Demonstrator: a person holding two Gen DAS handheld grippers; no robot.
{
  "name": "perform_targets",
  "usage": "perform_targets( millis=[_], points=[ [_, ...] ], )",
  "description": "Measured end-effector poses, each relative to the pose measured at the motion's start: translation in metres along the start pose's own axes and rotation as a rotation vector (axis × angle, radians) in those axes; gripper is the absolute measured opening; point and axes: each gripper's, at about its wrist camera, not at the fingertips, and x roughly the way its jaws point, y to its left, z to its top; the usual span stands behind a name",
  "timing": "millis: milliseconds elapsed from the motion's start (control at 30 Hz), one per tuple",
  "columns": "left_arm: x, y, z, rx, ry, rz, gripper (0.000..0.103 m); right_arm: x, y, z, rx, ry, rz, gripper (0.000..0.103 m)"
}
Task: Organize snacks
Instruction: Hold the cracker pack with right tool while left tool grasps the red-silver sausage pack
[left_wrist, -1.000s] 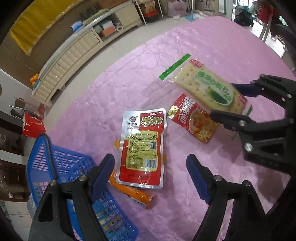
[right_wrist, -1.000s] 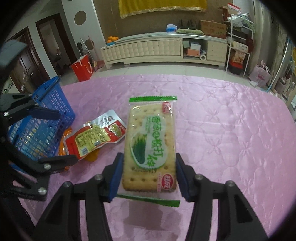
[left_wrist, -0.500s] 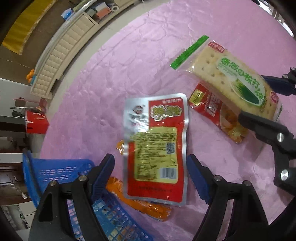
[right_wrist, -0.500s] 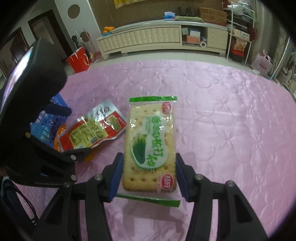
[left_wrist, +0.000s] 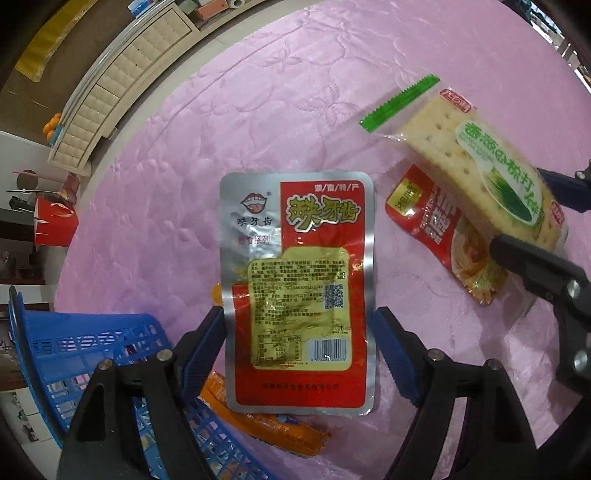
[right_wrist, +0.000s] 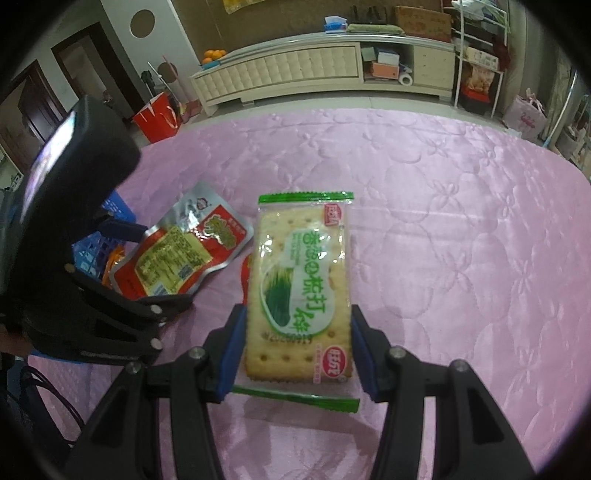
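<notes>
Left gripper (left_wrist: 299, 343), spread, has closed in around the red pouch (left_wrist: 297, 291); right gripper (right_wrist: 297, 347) still pinches crackers (right_wrist: 299, 284).

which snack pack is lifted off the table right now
The green-and-white cracker pack, clamped in the right gripper. The silver-red pouch, small red packet and orange packet lie on the cloth.

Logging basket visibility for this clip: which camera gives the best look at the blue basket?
The left wrist view: the blue basket fills its lower-left corner, with open mesh wall and rim visible. The right wrist view shows only a sliver behind the left gripper.
</notes>
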Motion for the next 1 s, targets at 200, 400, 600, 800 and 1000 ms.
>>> perform_targets(
  millis=[200, 400, 600, 800, 1000],
  points=[
    [0.002, -0.005, 0.003, 0.016, -0.007, 0.001, 0.08, 0.003, 0.001, 0.0, -0.005, 0.008, -0.001, 0.058],
    [0.005, -0.001, 0.005, 0.01, 0.001, 0.01, 0.089, 0.005, 0.002, 0.0, -0.008, 0.013, 0.001, 0.058],
    [-0.001, -0.02, 0.006, 0.103, -0.024, 0.04, 0.089, 0.006, -0.002, 0.001, -0.001, 0.013, 0.003, 0.058],
    [0.003, -0.011, 0.015, 0.037, -0.005, 0.028, 0.089, 0.004, -0.007, -0.001, 0.0, 0.012, 0.006, 0.058],
    [0.011, 0.013, 0.02, -0.031, 0.02, -0.012, 0.089, 0.005, -0.009, -0.001, 0.002, 0.014, 0.008, 0.058]
  ],
)
